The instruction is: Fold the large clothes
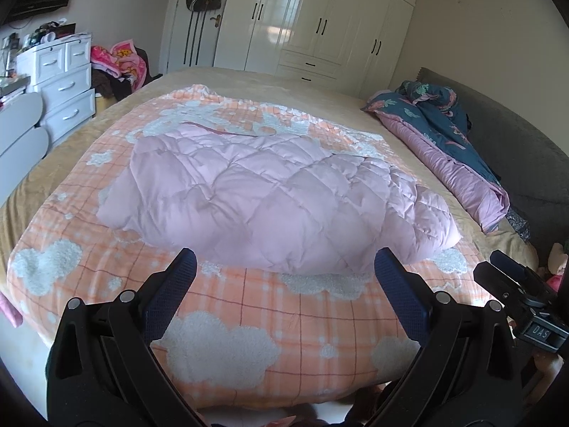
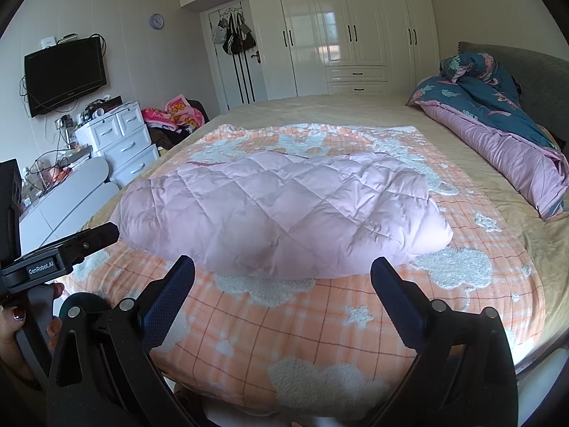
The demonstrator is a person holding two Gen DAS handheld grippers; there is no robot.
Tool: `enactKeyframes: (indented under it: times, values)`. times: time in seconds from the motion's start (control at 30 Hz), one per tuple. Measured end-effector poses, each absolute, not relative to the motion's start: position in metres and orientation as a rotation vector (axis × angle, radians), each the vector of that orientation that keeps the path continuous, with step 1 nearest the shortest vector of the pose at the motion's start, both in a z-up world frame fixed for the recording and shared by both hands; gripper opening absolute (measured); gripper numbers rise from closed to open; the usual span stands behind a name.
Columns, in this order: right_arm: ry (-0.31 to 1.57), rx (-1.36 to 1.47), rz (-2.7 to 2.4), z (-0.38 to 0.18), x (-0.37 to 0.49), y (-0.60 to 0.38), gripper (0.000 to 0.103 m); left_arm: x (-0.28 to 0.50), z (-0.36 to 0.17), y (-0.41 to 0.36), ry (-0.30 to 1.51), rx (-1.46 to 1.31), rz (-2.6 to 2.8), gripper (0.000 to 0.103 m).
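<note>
A pale pink quilted down coat lies folded into a thick bundle in the middle of the bed, on an orange checked blanket with white fluffy clouds. My left gripper hangs open just short of the coat's near edge, nothing between its fingers. My right gripper is also open and empty at the coat's near edge. In the left wrist view the right gripper's body shows at the right edge. In the right wrist view the left gripper's body shows at the left, held by a hand.
A rolled blue floral and purple duvet lies along the bed's right side by a grey headboard. White drawers, a wall TV and a pile of clothes stand left. White wardrobes fill the far wall.
</note>
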State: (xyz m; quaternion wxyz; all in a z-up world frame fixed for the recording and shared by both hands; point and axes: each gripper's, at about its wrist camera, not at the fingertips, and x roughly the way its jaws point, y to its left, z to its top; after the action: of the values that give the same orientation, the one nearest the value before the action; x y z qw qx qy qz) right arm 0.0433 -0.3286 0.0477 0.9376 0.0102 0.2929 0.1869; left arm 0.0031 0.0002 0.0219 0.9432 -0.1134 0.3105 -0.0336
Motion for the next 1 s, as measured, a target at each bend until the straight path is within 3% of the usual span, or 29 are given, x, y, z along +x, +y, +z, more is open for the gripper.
enactKeyframes:
  times: [1.0]
  values:
    - [0.599,0.021,0.382,0.0484,0.0430,-0.3278,0.099,0.0029,0.0177,0.0043,0.654,-0.222,-0.060,0.094]
